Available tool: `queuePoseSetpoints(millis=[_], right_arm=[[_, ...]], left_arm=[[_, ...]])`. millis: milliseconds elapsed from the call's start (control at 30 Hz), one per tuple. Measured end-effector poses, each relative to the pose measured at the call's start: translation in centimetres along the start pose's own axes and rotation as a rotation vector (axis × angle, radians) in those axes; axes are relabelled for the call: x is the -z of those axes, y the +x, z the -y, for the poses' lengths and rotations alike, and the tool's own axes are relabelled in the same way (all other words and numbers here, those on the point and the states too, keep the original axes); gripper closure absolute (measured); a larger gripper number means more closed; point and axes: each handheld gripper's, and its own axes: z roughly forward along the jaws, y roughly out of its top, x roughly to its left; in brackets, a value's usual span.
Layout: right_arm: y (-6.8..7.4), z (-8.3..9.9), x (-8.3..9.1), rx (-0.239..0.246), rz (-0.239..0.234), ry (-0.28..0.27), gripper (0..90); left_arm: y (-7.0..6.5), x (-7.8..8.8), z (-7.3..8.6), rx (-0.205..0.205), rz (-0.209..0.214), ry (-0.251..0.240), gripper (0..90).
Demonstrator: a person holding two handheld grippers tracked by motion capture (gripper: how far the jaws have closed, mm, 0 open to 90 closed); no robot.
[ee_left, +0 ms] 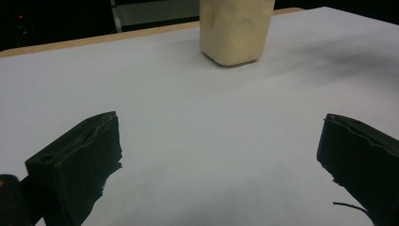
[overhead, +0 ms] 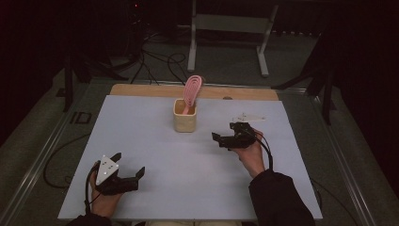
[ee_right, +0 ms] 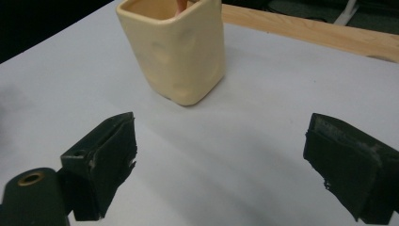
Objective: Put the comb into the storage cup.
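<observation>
A pink slotted utensil [overhead: 192, 92] is held upright in a cream cup [overhead: 184, 116] on the white-covered table [overhead: 155, 155]. Both hand-held grippers are kept with jaws apart and empty: the right hand-held gripper [overhead: 225, 133] near the cup, the left hand-held gripper [overhead: 128, 165] well apart from it. A dark room is seen beyond the cup.

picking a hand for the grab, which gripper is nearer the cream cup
Right. The right gripper sits just right of the cream cup, jaws open; the left gripper is back near the table's front edge.
</observation>
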Motion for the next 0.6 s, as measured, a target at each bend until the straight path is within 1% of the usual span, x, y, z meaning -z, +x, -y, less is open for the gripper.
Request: queuePoseSetpoints(millis=[167, 233, 333, 400, 467, 600], right_arm=[[0.2, 0.4, 0.4, 0.003, 0.000, -0.001, 9.8], [0.2, 0.6, 0.7, -0.004, -0.006, -0.004, 9.6], [0.3, 1.1, 1.2, -0.007, -0.004, -0.019, 9.6], [0.4, 1.6, 1.5, -0.022, -0.012, -0.019, 9.6], [0.5, 2.1, 1.9, -0.031, -0.011, -0.034, 9.6], [1.0, 2.8, 2.7, -0.012, 0.000, -0.055, 9.6]], left_arm=[[0.1, 0.0, 0.0, 0.003, -0.002, -0.004, 0.7], [0.1, 0.0, 0.0, 0.003, 0.000, -0.002, 0.7], [0.0, 0.0, 0.0, -0.001, 0.000, 0.000, 0.7], [0.0, 0.0, 0.0, -0.001, 0.000, -0.001, 0.7], [0.0, 0.0, 0.0, -0.001, -0.001, 0.001, 0.7], [0.0, 0.0, 0.0, -0.002, 0.000, -0.001, 0.7]])
